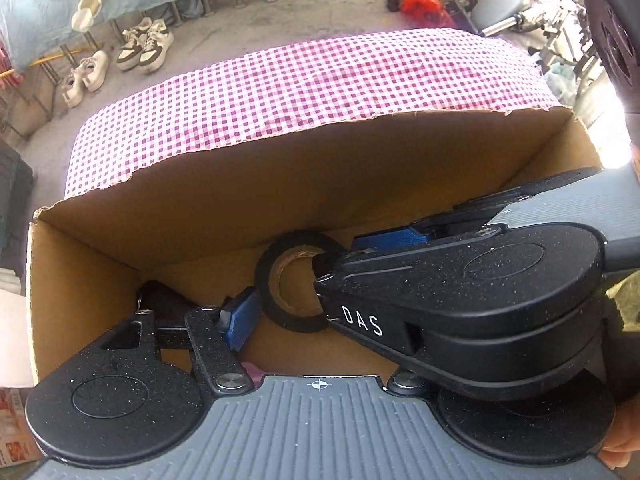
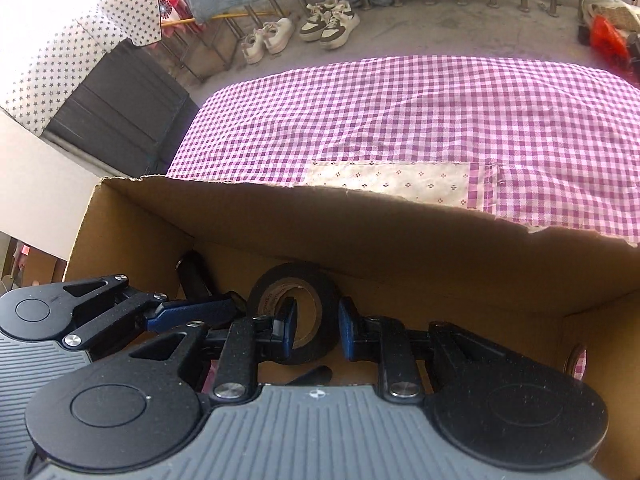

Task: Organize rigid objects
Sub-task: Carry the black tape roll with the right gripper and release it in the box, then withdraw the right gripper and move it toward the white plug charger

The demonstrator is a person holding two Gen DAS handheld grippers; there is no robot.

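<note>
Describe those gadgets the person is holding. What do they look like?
Both match. The right gripper has a grey ribbed body, round black discs at each side, black speckled linkage bars with silver rivets, and blue pads on its fingers. A small white crosshair marks its front edge. The left gripper is the same build; beside it, the other unit shows white letters "DAS". No cables or sleeves show.

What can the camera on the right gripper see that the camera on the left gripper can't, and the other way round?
Only the right wrist view shows the right gripper straddling the tape roll's wall, one finger in its hole, a pale dotted patch on the tablecloth, and a star-print fabric. Only the left wrist view shows the "DAS" lettering on the right gripper's body and a grey seat. Both show the black tape roll, the cardboard box, the checked tablecloth and the shoes.
</note>
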